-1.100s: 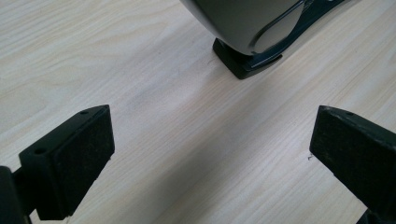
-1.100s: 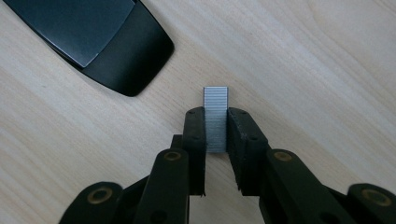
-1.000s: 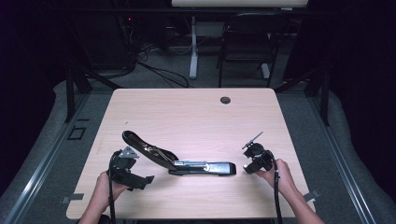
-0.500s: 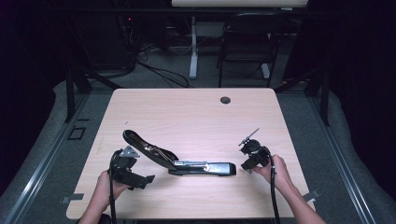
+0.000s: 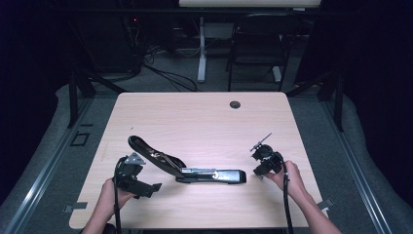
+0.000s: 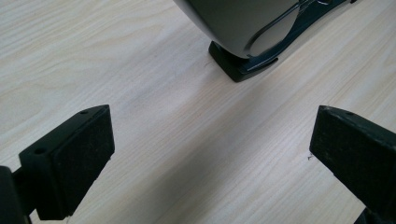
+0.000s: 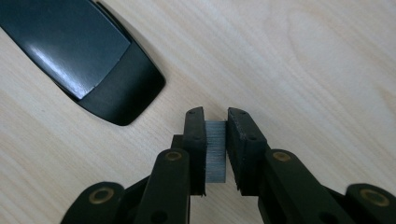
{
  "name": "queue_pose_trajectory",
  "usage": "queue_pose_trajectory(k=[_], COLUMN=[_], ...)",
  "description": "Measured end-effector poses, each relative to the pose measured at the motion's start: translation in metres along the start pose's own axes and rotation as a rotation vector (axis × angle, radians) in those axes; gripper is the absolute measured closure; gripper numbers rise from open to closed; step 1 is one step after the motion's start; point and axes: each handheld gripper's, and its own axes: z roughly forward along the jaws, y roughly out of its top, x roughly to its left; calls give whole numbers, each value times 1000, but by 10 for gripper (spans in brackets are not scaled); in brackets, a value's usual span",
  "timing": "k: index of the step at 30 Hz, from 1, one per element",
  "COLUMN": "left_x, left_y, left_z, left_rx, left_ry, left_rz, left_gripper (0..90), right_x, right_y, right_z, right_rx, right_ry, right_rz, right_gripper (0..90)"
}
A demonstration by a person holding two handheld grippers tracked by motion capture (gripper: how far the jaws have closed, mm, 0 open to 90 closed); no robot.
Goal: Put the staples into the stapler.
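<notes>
The right gripper [image 7: 215, 135] has its jaws pinched tight on a small grey strip of staples [image 7: 215, 150], held just above the pale wood; the rounded black end of the stapler [image 7: 88, 56] lies close beside it, not touching. The left gripper [image 6: 210, 154] has its jaws spread wide with nothing between them but bare tabletop; the other end of the stapler [image 6: 247, 42], its raised top arm and black base, sits just ahead of them. From above, the stapler [image 5: 187, 168] lies open near the front edge of the table [image 5: 204, 117], between the left gripper [image 5: 132, 176] and the right gripper [image 5: 265, 161]; a round grommet hole [image 5: 235, 104] marks the far side; beyond stand a dark chair [image 5: 255, 53], a white desk leg [image 5: 201, 48] and loose cables [image 5: 165, 73] on grey floor; the room around is dim.
</notes>
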Motion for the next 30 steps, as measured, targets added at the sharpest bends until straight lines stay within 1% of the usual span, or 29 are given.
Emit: queue_pose_trajectory(k=[1, 2, 4, 5, 8, 9, 10, 11, 12, 13, 15, 17, 18, 19, 21, 22, 23, 24, 25, 26, 28, 29, 30], left_x=[0, 0, 0, 0, 0, 0, 0, 1, 2, 2, 3, 3, 3, 3, 4, 4, 5, 4, 4, 4, 2, 2, 2], left_y=[0, 0, 0, 0, 0, 0, 0, 1, 1, 1, 1, 2, 2, 2, 3, 4, 5, 6, 8, 10, 13, 15, 17], left_z=[0, 0, 0, 0, 0, 0, -1, -1, -2, -3, -5, -8, -10, -12, -18, -20, -24, -28, -31, -35, -42, -46, -48], left_rx=[0, 0, 0, 3, 0, -2, -6, -17, -29, -36, -56, -83, -100, -120, -154, -179, -203, -236, -257, -290, -360, -388, -421], left_ry=[-1, -1, -2, -6, -10, -13, -14, -21, -25, -27, -12, -18, -4, 1, 9, 14, 25, 34, 40, 48, 84, 98, 107], left_rz=[-1, -1, -2, -3, -11, -20, -23, -37, -45, -54, -55, -64, -63, -68, -89, -102, -112, -126, -133, -143, -162, -166, -176], left_gripper=[0, 0, 0, 0, 0, 0, 0, 0, 0, 0, 0, 0, 0, 0, 0, 1, 2, 13, 25, 45, 104, 139, 149], right_x=[0, -1, -2, -2, -2, 1, -1, -1, 0, 0, 0, 0, 1, 0, 0, 0, 1, 0, 0, 0, 0, 0, 0], right_y=[0, 0, 0, 0, 0, -2, 0, 1, 1, 1, 1, 2, 1, 2, 2, 2, 2, 2, 2, 3, 3, 4, 4], right_z=[-2, -4, -6, -6, -7, -2, -6, -7, -7, -7, -8, -9, -8, -9, -9, -10, -10, -11, -11, -11, -12, -12, -12], right_rx=[-12, -15, -21, -24, -29, -97, -54, -40, -50, -49, -52, -49, -62, -53, -60, -55, -68, -58, -69, -70, -61, -61, -62], right_ry=[4, 5, 10, 5, 11, 21, 15, 13, 11, 8, 8, 3, 7, 4, 5, 1, 2, 3, 1, 1, -5, -5, -6], right_rz=[-1, -16, -26, -36, -42, 6, -32, -51, -44, -48, -57, -57, -47, -56, -55, -54, -44, -53, -53, -52, -52, -53, -53], right_gripper=[782, 782, 782, 782, 781, 781, 781, 781, 781, 781, 781, 781, 781, 780, 780, 780, 780, 780, 780, 780, 780, 780, 780])
